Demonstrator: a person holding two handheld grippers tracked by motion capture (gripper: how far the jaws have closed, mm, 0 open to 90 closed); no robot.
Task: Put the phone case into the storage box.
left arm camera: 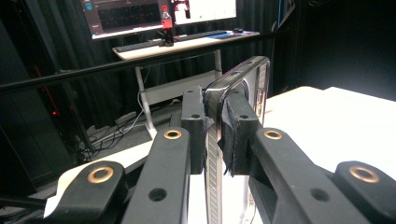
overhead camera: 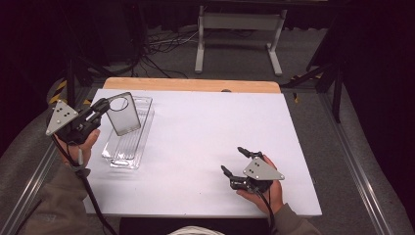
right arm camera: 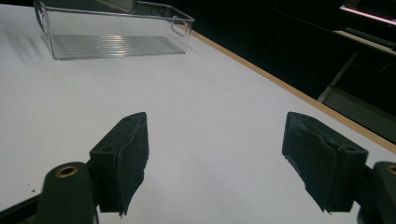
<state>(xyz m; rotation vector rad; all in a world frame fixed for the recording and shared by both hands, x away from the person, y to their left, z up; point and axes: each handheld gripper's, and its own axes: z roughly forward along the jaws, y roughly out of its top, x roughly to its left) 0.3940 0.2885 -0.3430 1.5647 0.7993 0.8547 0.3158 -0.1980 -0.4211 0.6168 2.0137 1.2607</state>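
1. The left tongs (overhead camera: 101, 105) pinch a clear phone case (overhead camera: 123, 113) by its edge — it hangs over the clear bin (overhead camera: 139, 147) at ten o'clock on the worktop (overhead camera: 205, 137).
2. The right tongs (overhead camera: 234, 160) sit spread apart, holding nothing, at five o'clock.
3. Picking up looks done — putting it down in the bin is left.

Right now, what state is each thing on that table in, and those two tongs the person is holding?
Left tongs: shut on the clear phone case, gripping one edge.
Clear phone case: held up above the clear bin, tilted, camera cutout uppermost.
Clear bin: resting flat on the white table, nothing lying in it.
Right tongs: open, nothing between them, low over the white table.
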